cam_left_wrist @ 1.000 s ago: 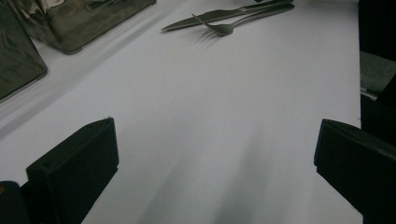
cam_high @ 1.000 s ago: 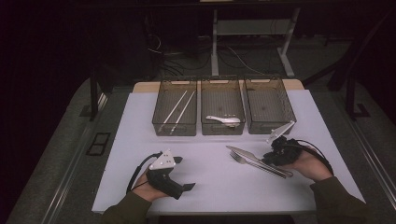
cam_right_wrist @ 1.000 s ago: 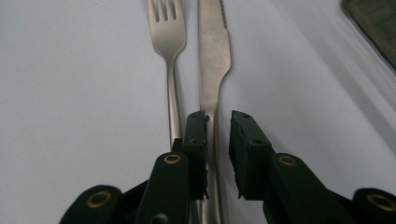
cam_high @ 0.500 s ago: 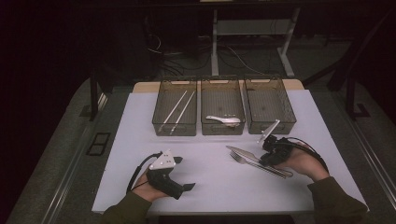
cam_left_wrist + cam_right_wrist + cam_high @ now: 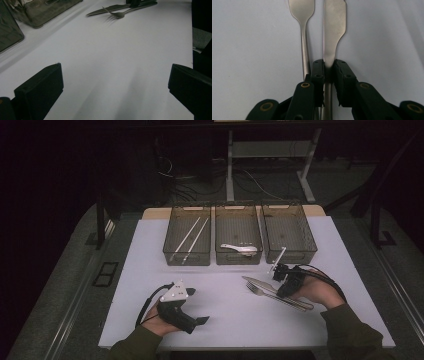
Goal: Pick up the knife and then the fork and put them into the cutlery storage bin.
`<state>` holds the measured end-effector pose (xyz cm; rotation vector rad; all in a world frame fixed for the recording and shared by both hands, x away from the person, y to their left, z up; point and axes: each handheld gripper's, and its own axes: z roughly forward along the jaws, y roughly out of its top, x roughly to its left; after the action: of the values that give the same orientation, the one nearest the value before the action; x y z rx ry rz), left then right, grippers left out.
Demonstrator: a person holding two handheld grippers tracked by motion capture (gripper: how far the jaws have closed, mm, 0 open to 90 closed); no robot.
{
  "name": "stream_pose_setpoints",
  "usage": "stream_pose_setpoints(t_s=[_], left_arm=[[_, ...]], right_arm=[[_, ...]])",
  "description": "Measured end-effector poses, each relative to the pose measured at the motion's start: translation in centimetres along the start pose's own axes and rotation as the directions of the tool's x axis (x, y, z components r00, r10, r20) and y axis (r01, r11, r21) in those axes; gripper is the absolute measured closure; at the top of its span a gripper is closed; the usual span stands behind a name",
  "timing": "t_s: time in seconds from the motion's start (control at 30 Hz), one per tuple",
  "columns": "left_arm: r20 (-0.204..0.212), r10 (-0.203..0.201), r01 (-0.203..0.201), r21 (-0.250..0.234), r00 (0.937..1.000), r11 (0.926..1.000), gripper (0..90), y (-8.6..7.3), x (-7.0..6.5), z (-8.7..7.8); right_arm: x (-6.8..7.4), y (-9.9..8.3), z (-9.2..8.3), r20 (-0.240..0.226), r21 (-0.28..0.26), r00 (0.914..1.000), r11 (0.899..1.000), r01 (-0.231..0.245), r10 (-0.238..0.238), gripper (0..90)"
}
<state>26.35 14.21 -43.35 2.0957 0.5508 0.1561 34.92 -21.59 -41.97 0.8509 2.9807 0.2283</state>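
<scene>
Your right gripper (image 5: 280, 279) has shifted inward along the white tabletop (image 5: 225, 310) since the earlier frame, and its grey pointed plate now stands just in front of the right-hand bin (image 5: 289, 232). Its jaws have just been closing and now sit narrow, pinching the handle of the flat stainless-steel table knife (image 5: 333, 30); the black ribbed pads (image 5: 318, 75) press both sides of the metal.

Take the smoked, translucent plastic middle bin (image 5: 238, 240) as the landmark. The knife lies on the table in front of and to the right of that bin, flat, long axis running diagonally: blade tip towards the bin, handle towards your right hand. A matt steel fork (image 5: 265, 293) lies just beside the knife, parallel, tines pointing the same way.

A white ceramic spoon (image 5: 240, 248) rests inside the landmark bin. Two pale, slender chopsticks (image 5: 190, 237) lie in the bin to its left (image 5: 187, 240).

Your left gripper (image 5: 200, 320) rests on the table well in front of that left bin, jaws spread wide with nothing between them.
</scene>
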Motion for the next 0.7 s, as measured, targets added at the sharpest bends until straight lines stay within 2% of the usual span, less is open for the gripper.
stream_pose_setpoints(t_s=[0.17,0.4,0.5,0.7], left_arm=[[0.001,0.0,0.0,0.0,1.0,1.0,0.0,0.0,0.0,0.0],[0.002,0.001,-0.001,-0.003,1.0,1.0,0.0,0.0,0.0,0.0],[0.002,0.0,0.001,-0.003,1.0,1.0,0.0,0.0,0.0,0.0],[0.002,0.001,-0.001,-0.005,1.0,1.0,0.0,0.0,0.0,0.0]], right_arm=[[0.2,0.3,0.0,-0.003,0.017,0.9999,1.0,-0.01,0.01,79.4],[0.2,0.1,-0.1,-0.007,0.003,1.0,1.0,-0.005,0.005,79.7],[-0.2,-0.3,-0.2,-0.01,-0.019,0.9999,1.0,-0.009,0.009,79.7],[-0.7,-1.2,-1.1,-0.03,-0.104,0.9989,0.994,-0.038,0.035,79.7]])
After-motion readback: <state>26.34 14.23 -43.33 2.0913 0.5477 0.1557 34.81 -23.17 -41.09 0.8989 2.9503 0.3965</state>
